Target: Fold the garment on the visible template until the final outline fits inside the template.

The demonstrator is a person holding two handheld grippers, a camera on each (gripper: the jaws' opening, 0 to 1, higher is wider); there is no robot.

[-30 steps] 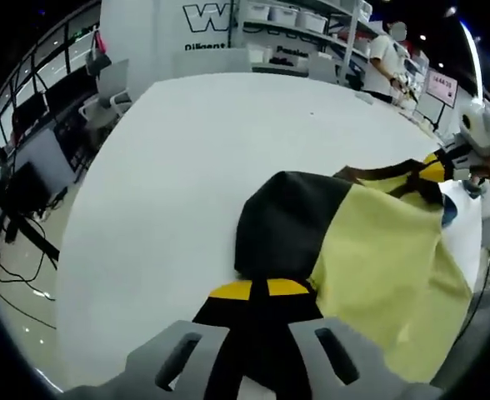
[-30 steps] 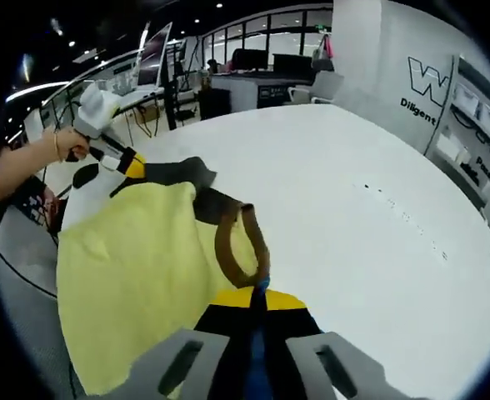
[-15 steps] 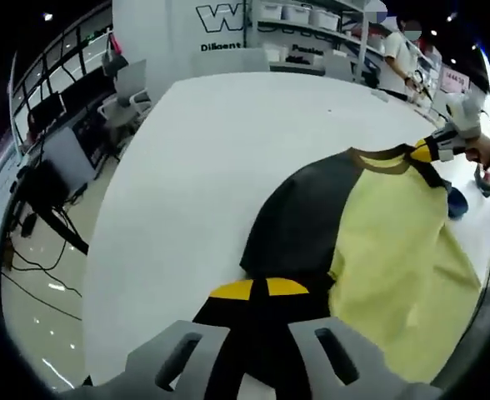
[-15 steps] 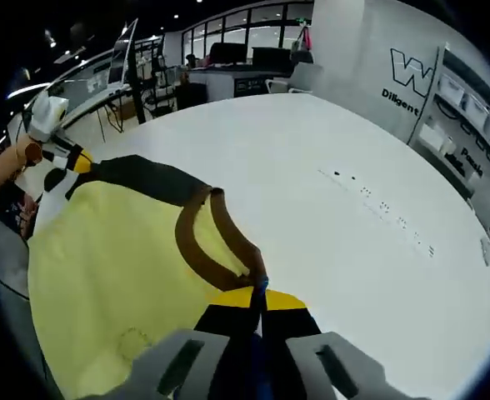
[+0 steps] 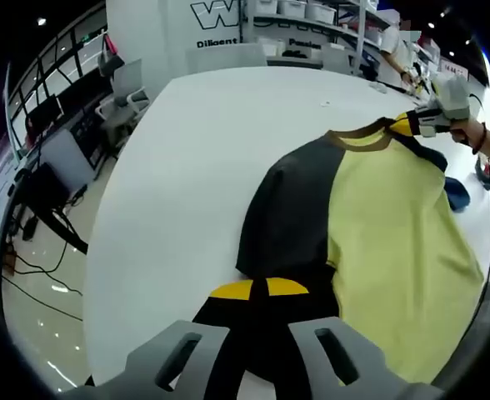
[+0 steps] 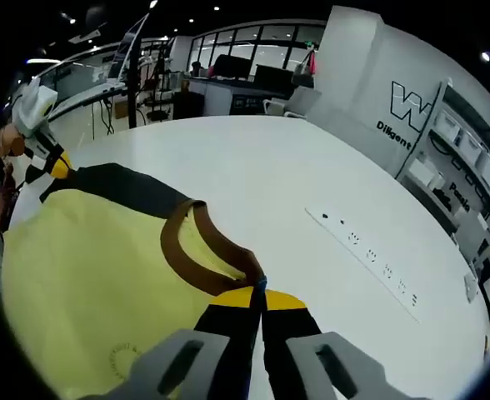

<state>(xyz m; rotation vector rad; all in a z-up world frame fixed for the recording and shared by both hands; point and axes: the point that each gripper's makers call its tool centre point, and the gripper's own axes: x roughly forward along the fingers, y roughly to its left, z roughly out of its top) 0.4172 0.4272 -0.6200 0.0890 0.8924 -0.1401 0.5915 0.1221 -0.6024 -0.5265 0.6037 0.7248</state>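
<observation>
In the left gripper view, the left gripper (image 5: 266,292) has its jaws closed tight on the dark sleeve edge of the garment (image 5: 395,233), a yellow shirt with dark grey sleeves and a brown collar (image 5: 363,140). The shirt is spread over the white table (image 5: 187,167), its yellow body running off toward the table's near right edge. Farther along, the right gripper (image 5: 420,123) grips the shirt at the shoulder beside the collar, with a hand (image 5: 464,132) behind it. In the right gripper view, the right gripper (image 6: 260,293) is clamped on the fabric just by the brown collar (image 6: 199,254), the yellow garment (image 6: 87,275) lying flat to its left on the table (image 6: 312,183). Beyond it, the left gripper (image 6: 49,162) pinches the dark sleeve (image 6: 124,187). A row of small dark marks (image 6: 370,250) crosses the table farther off.
</observation>
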